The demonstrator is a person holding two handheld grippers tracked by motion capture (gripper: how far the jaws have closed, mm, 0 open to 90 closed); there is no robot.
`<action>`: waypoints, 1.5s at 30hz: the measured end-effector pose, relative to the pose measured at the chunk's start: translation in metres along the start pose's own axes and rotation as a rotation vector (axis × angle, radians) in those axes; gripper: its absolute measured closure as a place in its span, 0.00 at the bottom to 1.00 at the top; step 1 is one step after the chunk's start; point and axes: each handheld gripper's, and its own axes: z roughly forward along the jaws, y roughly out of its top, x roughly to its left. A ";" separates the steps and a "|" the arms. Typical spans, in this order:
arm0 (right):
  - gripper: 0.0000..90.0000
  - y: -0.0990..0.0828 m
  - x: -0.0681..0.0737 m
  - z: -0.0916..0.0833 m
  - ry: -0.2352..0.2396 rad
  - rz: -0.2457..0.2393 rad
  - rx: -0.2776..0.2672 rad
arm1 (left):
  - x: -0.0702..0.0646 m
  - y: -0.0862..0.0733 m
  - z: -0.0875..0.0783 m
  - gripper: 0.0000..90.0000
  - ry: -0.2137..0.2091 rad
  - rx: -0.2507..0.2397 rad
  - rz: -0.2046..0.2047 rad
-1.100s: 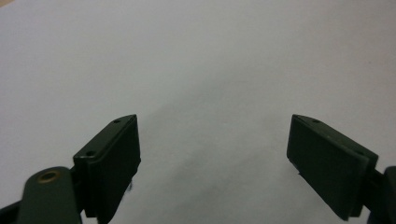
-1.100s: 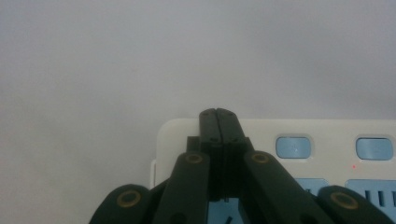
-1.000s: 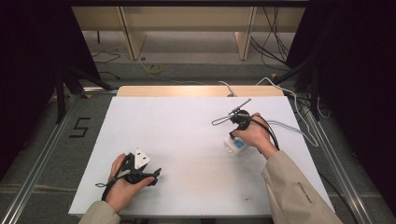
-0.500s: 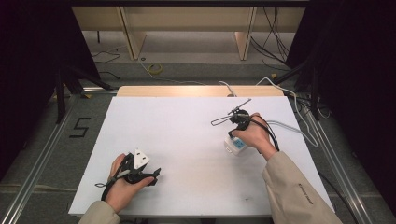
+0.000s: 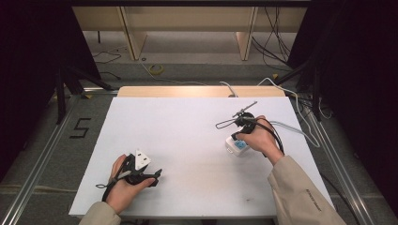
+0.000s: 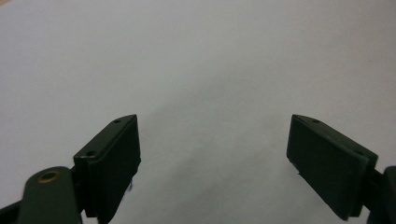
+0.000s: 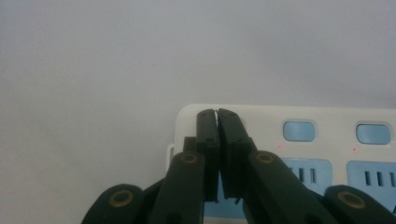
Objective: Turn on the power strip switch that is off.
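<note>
Power strip: a white power strip (image 7: 299, 154) with pale blue sockets and pale blue buttons lies on the right half of the table, under the person's right hand; in the high view only its near end (image 5: 238, 146) shows below the fingers.
Right gripper: the right gripper (image 7: 217, 116) sits directly over the strip's corner, its two black jaws pressed together with only a hairline gap between them; whether the tips touch the strip's surface cannot be told.
Right hand: the right hand (image 5: 259, 138) wraps the gripper body, a beige sleeve behind it and a cable trailing off toward the table's right edge.
Left gripper: the left gripper (image 6: 215, 154) rests low over bare table, its jaws spread wide with nothing between them.
Left hand: the left hand (image 5: 123, 185) holds it near the table's front left, well apart from the strip.
Table: the white table (image 5: 178, 136) carries a few faint smudges near its front edge.
</note>
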 end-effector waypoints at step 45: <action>0.69 -0.084 0.004 -0.043 0.015 -0.026 -0.174 | 0.000 -0.002 0.001 0.19 -0.002 0.009 -0.005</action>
